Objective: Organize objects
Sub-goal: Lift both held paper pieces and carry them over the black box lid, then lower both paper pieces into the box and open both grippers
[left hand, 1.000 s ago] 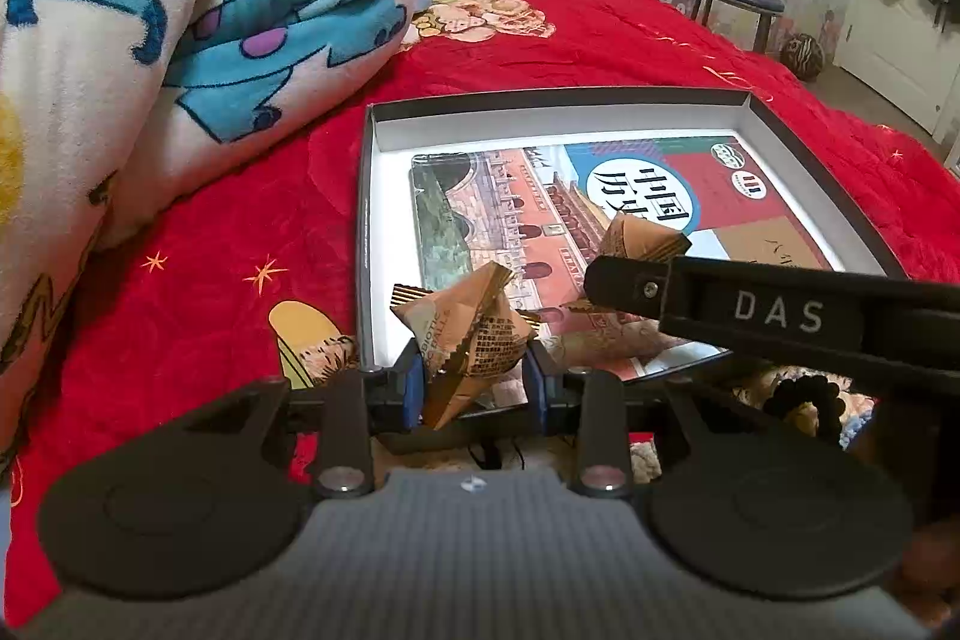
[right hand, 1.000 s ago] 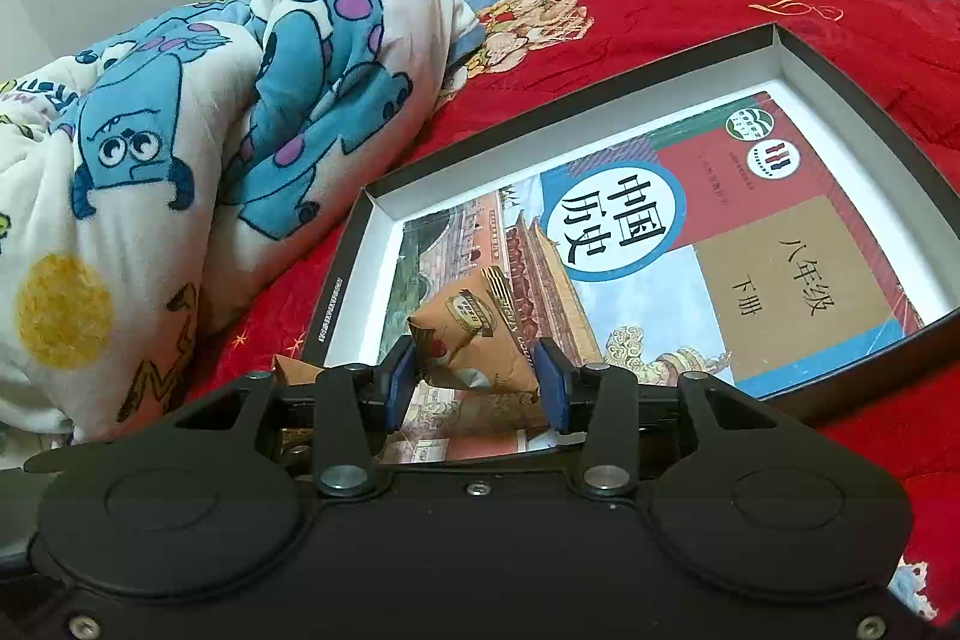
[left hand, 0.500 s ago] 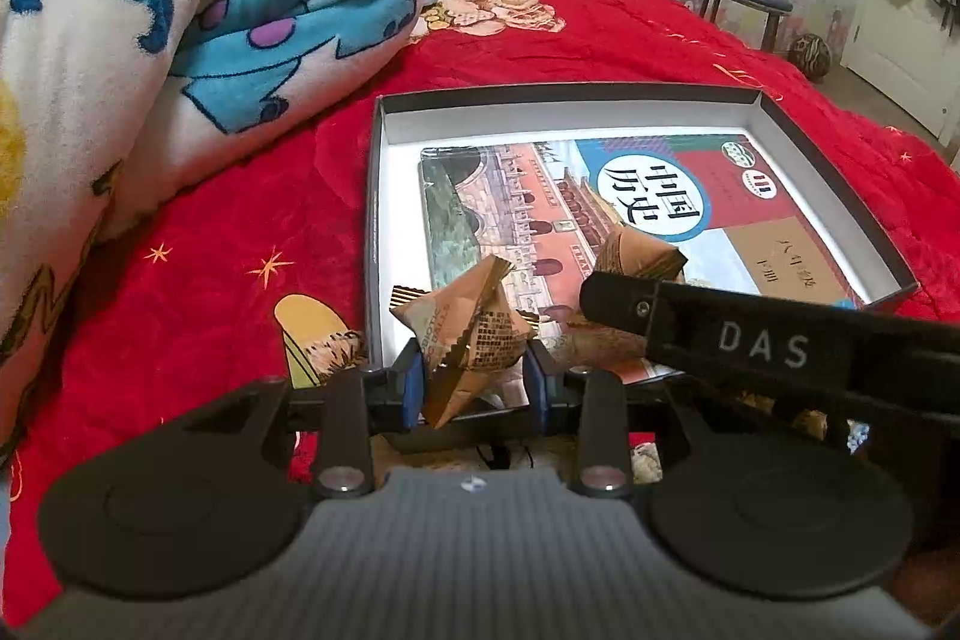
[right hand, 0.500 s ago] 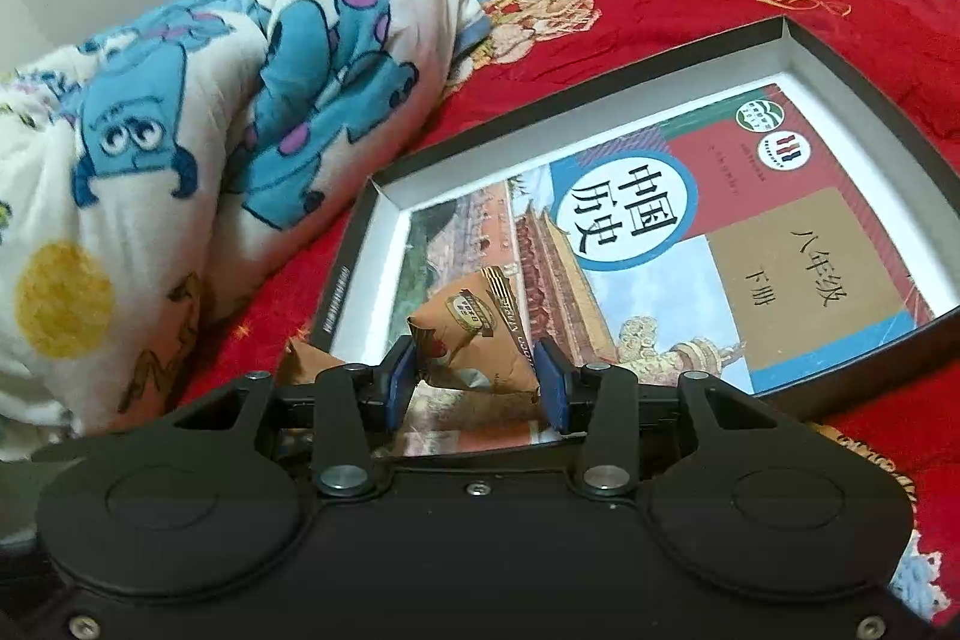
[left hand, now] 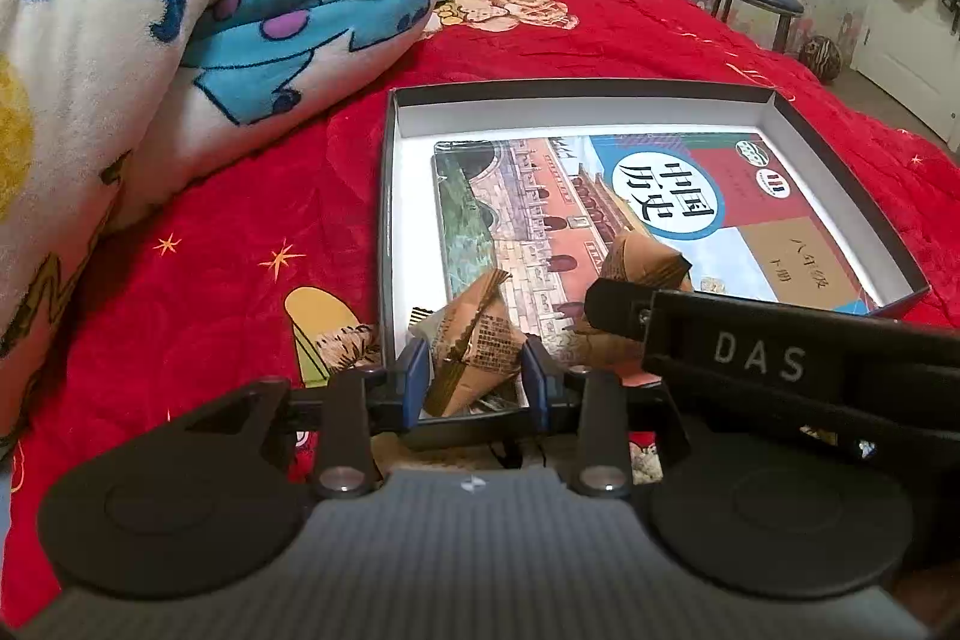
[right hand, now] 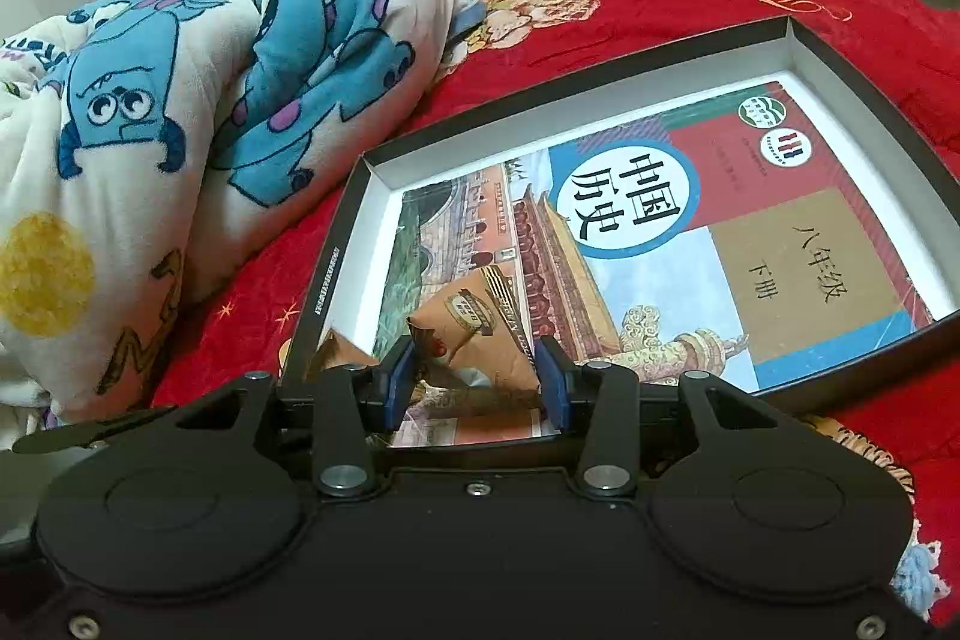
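Observation:
A shallow black box with a white inside [left hand: 414, 112] [right hand: 804, 40] lies on the red bed cover, and a history textbook [left hand: 690, 196] [right hand: 750, 232] rests flat in it. My left gripper [left hand: 477, 376] is shut on a brown pyramid-shaped snack packet [left hand: 480, 340] over the box's near-left corner. My right gripper [right hand: 477, 379] is shut on a second brown packet [right hand: 474, 328] over the book's near end. In the left wrist view the right gripper's black body reaches in from the right, with its packet [left hand: 642, 259] showing above it.
A rolled blanket with blue cartoon monsters [left hand: 180, 10] [right hand: 198, 88] lies to the left of the box. A dark stool [left hand: 756, 4] and a striped ball [left hand: 819, 55] stand on the floor beyond the bed. The red cover [left hand: 198, 292] spreads around the box.
Both packets stay gripped over the box. In the right wrist view the box has slid slightly down and right. The left gripper has barely shifted.

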A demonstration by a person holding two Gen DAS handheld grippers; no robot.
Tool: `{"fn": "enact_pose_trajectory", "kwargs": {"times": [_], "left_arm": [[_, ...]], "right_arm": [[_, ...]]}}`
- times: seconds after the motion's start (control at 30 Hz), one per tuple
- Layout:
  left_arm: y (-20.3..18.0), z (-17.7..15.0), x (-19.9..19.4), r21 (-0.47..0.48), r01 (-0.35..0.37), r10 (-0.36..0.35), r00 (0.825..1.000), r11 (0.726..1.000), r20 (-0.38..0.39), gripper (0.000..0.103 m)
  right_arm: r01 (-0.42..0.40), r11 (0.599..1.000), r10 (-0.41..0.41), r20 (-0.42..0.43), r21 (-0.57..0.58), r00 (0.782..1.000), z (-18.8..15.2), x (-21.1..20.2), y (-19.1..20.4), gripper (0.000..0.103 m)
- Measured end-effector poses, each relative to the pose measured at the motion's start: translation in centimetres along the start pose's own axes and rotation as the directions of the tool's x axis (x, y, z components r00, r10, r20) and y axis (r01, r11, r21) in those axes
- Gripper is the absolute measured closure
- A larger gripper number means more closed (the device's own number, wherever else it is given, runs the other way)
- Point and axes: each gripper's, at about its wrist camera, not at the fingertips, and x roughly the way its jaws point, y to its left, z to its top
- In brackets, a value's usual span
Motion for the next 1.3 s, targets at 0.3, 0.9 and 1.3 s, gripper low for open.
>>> {"fn": "enact_pose_trajectory", "kwargs": {"times": [0.3,0.9,1.3], "left_arm": [[0.0,-0.1,0.0,0.0,-0.003,0.003,1.0,1.0,0.006,0.064],[0.8,-0.2,-0.3,-0.047,0.031,-0.03,0.999,0.998,0.012,0.046],[0.9,-0.6,-2.7,-0.013,0.045,-0.044,0.999,0.999,0.021,0.034]], "right_arm": [[-0.004,1.0,0.004,-0.006,0.003,1.0,0.1,0.0,-0.2,0.061],[-0.02,1.0,0.02,-0.011,-0.001,1.0,0.2,0.0,-0.1,0.059],[-0.035,0.999,0.035,-0.021,0.0,0.999,0.1,-0.5,0.3,0.048]]}}
